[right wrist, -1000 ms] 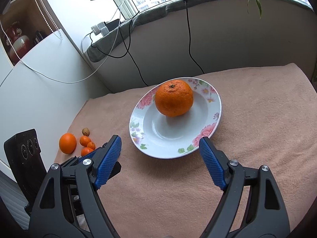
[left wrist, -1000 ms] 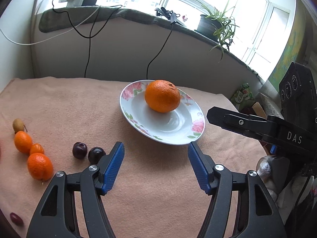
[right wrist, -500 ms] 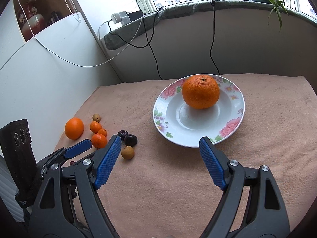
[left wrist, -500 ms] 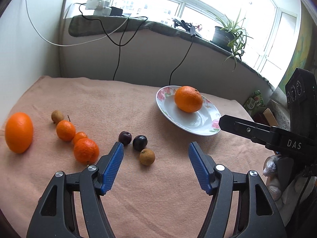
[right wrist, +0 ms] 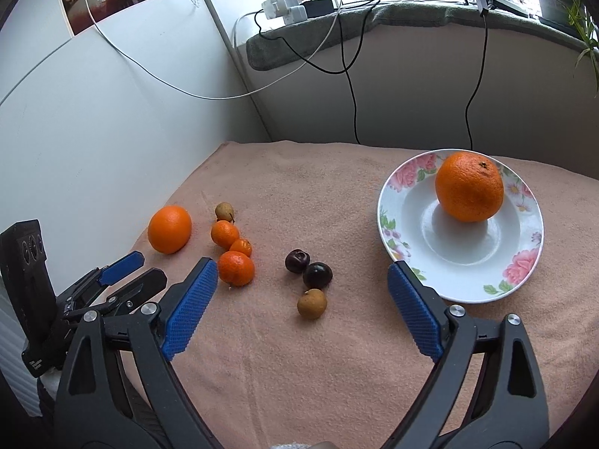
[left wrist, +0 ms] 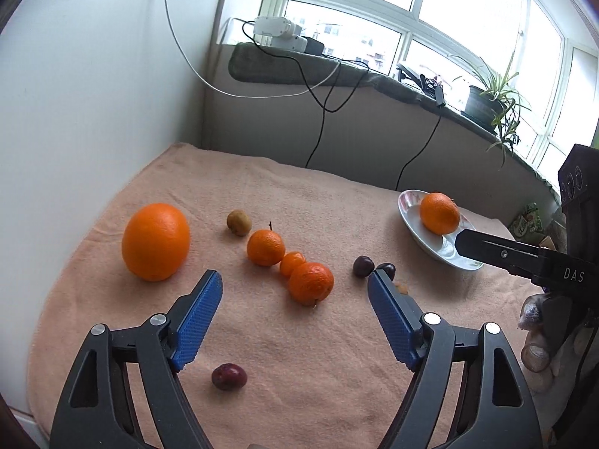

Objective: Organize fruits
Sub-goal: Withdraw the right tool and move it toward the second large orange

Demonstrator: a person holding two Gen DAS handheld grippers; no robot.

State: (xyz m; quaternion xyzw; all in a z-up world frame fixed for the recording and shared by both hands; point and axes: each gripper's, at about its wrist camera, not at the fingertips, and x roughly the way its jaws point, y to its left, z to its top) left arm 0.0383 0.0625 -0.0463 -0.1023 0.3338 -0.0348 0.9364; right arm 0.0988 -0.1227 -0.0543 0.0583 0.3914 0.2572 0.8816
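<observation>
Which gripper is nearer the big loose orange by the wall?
Left. The left gripper hovers open just in front of the big orange, off its left finger. The right gripper sits farther right, over the dark plums, also empty.

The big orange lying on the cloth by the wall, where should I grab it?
Grip the big orange across its narrower middle, coming from above and the front: it lies egg-shaped, clear of the mandarins, with the wall close behind.
</observation>
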